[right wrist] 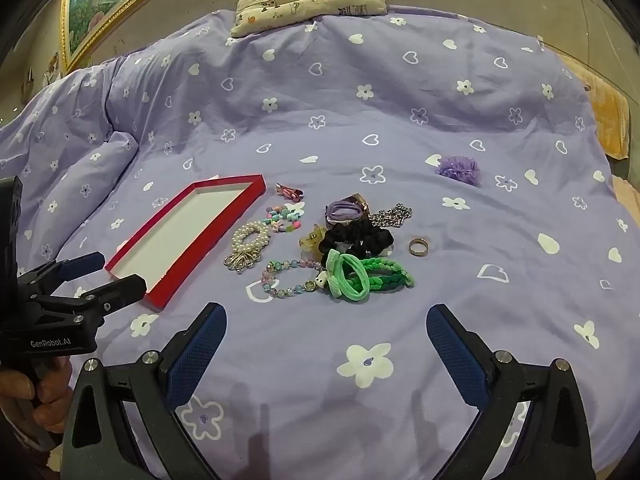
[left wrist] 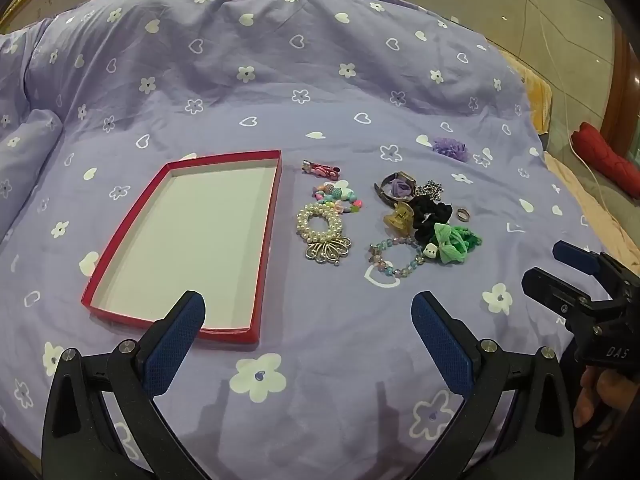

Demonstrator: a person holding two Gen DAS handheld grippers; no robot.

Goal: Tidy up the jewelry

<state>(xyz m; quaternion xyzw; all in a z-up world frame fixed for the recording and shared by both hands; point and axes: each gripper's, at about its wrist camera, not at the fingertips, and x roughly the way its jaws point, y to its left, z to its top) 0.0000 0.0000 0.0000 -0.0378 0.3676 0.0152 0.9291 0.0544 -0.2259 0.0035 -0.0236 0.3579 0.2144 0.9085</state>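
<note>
Purple floral bedding [left wrist: 320, 100] fills our left wrist view: our left gripper [left wrist: 308, 320] gapes wide and holds nothing, over the near end of the red box lid [left wrist: 268, 240], jewelry pile [left wrist: 400, 220] just right. From the right wrist, our right gripper [right wrist: 326, 336] also spreads wide and bare, near the green hair ties [right wrist: 368, 278]; a ring [right wrist: 419, 247] lies just apart.
</note>
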